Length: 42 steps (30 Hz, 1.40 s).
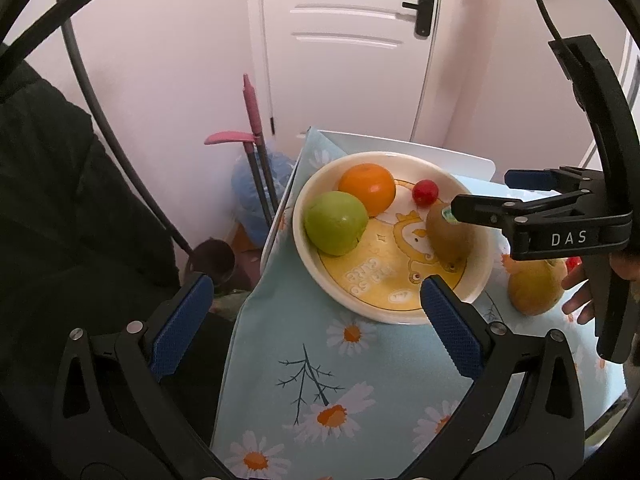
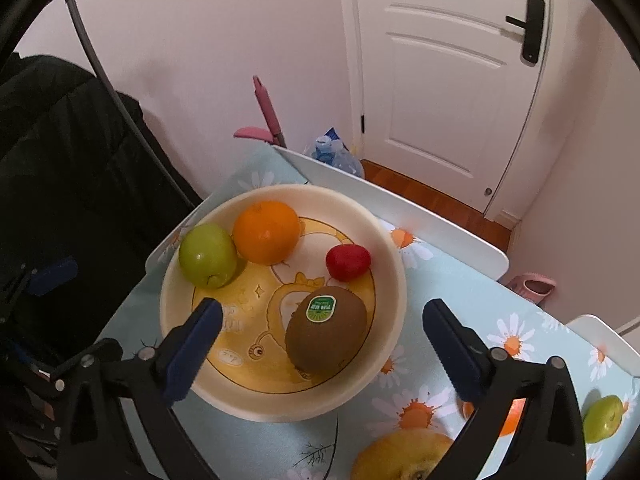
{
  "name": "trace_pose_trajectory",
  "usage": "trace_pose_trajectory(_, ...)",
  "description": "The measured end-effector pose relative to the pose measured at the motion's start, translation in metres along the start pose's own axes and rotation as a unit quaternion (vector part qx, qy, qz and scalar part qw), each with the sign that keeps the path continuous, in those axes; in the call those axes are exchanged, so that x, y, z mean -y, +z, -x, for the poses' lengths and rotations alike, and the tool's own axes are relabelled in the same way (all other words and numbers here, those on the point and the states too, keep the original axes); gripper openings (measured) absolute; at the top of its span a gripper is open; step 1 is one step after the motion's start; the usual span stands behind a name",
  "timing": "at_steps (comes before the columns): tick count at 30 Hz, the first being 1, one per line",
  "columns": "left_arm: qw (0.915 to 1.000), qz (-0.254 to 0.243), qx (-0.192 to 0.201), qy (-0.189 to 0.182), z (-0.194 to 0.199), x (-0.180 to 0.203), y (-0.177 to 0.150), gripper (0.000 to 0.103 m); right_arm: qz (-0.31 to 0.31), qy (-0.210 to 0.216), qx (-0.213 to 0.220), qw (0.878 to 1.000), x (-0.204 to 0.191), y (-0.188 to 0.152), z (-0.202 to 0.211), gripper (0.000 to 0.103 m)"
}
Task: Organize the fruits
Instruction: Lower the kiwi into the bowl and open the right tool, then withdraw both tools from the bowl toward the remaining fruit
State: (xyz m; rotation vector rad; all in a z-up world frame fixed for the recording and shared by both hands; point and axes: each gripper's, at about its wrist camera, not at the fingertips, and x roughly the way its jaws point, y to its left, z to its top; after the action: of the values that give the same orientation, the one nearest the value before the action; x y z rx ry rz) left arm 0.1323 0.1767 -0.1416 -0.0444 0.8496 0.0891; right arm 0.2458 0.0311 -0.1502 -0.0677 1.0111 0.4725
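A round cream bowl [image 2: 394,264] with a smooth glazed wall and a yellow cartoon print on its floor sat on a soft cloth [image 2: 472,292] patterned with daisies. Four fruits lay in it. A waxy green apple [image 2: 207,255] sat at nine o'clock, touching a dimpled orange [image 2: 266,232] at eleven. A small glossy red fruit [image 2: 347,262], maybe a strawberry or tomato, sat alone at one o'clock. A fuzzy brown oval kiwi [image 2: 326,330] with a round green sticker lay at five o'clock.

The right gripper [image 2: 322,344] stood with its jaws wide apart above the bowl; its ribbed blue pads [image 2: 194,354] flanked the kiwi without touching it. The left gripper [image 1: 316,320] also stood spread, with nothing between its pads, at the bowl's six o'clock edge.

At the lower right of the right wrist view, three more fruits lay on the cloth, all partly hidden: a yellow pear-like one [image 2: 400,456] cut off by the frame, an orange one [image 2: 514,416] behind the gripper's finger, and a small green one [image 2: 606,418] near the rim. In the left wrist view a hand [image 1: 580,288] showed only in part behind the right gripper's black frame. A pink-handled broom [image 1: 252,108] leaned by a white panelled door [image 1: 344,60].
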Motion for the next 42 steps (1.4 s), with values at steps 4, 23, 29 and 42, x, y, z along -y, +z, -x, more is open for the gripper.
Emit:
trace_pose_trajectory(4,1.0000,-0.002,0.009,-0.005,0.010,0.001,0.002,0.103,-0.004,-0.009,0.004,1.000,0.000,-0.001,0.010,0.100)
trace_pose_trajectory(23,0.9984,-0.018,0.049,-0.021,0.069,0.039,0.025,0.103,-0.039,-0.040,0.028,0.998,0.009,-0.033,0.119,0.100)
trace_pose_trajectory(29,0.9977,-0.012,0.062,-0.023,0.091,0.075,0.019,0.103,-0.047,-0.045,0.034,0.997,0.034,-0.056,0.154,0.100)
trace_pose_trajectory(42,0.9976,-0.008,0.063,-0.026,0.105,0.159,-0.005,0.103,-0.054,-0.075,0.041,0.995,0.111,-0.125,0.214,0.100)
